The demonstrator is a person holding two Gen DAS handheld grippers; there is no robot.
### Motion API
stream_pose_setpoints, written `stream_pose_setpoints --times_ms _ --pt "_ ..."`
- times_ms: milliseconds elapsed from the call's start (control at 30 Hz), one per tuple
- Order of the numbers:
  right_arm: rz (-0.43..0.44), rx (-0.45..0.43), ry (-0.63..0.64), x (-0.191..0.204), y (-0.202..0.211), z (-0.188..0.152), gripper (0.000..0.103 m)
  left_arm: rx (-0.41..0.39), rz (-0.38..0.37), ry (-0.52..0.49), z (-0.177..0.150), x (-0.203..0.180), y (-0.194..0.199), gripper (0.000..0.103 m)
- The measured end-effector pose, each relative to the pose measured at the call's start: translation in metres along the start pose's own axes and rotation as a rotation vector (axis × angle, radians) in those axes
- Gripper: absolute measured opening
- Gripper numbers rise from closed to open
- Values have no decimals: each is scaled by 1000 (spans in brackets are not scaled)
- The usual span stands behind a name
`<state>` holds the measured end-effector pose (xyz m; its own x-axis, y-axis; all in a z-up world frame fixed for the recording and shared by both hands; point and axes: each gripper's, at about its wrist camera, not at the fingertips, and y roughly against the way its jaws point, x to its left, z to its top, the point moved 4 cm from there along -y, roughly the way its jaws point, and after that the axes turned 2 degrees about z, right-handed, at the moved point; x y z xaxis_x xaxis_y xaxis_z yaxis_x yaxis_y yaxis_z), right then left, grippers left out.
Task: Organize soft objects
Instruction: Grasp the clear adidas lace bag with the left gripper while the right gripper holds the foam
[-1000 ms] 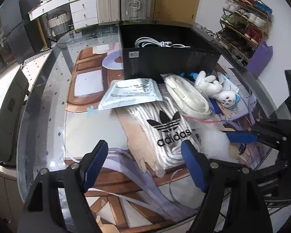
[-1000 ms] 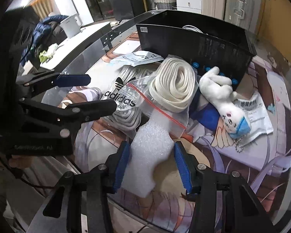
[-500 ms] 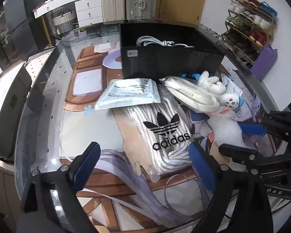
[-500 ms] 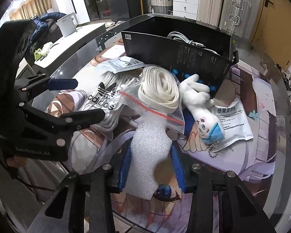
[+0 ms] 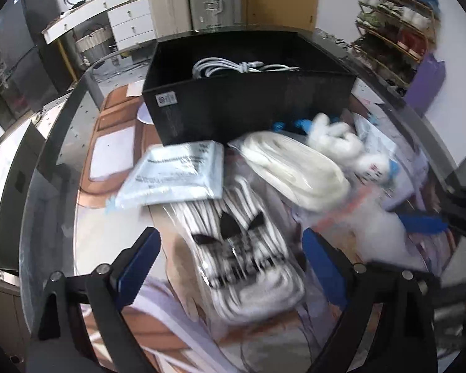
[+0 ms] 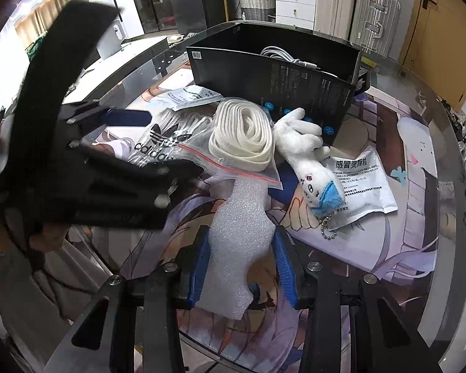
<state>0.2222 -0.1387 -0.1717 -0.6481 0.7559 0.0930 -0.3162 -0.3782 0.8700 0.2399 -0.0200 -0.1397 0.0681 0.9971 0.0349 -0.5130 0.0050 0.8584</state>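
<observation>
Closing in since a second ago, the right gripper [image 6: 240, 267] now pinches the foam sheet [image 6: 239, 236] between its fingers, low over the worktop [image 6: 419, 161]. Left gripper [image 5: 230, 258] hovers wide over the adidas bag [image 5: 242, 242]. Only cables [image 5: 233, 65] sit in the black box [image 5: 248, 105]; nearly everything's left.

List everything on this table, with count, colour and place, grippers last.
foam sheet: 1, white, nearest the right wrist camera, between the right gripper's pads
zip bag of cream strap: 1, clear with red seal, behind the foam
adidas bag of laces: 1, clear, black logo, between the left gripper's fingers
plush toy: 1, white with blue cap, before the box
black box: 1, holds a white cable
medicine sachets: 2, pale blue-white, one under the plush, one by the laces
left gripper: open
right gripper: shut on the foam
</observation>
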Motion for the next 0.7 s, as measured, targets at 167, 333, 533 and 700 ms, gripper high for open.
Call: stream_pose_setpoints --times_ms 167,333,533,700 --pt "12 1 0 3 -1 -2 41 34 -48 -20 0 0 -6 69" --pt "24 -9 16 11 2 1 51 32 -85 -109 -16 -4 9 48" --pt "20 10 13 12 -5 -2 52 31 -97 -136 -36 2 26 46" --pt "13 12 31 18 -8 1 52 -4 -46 -87 -27 11 25 76"
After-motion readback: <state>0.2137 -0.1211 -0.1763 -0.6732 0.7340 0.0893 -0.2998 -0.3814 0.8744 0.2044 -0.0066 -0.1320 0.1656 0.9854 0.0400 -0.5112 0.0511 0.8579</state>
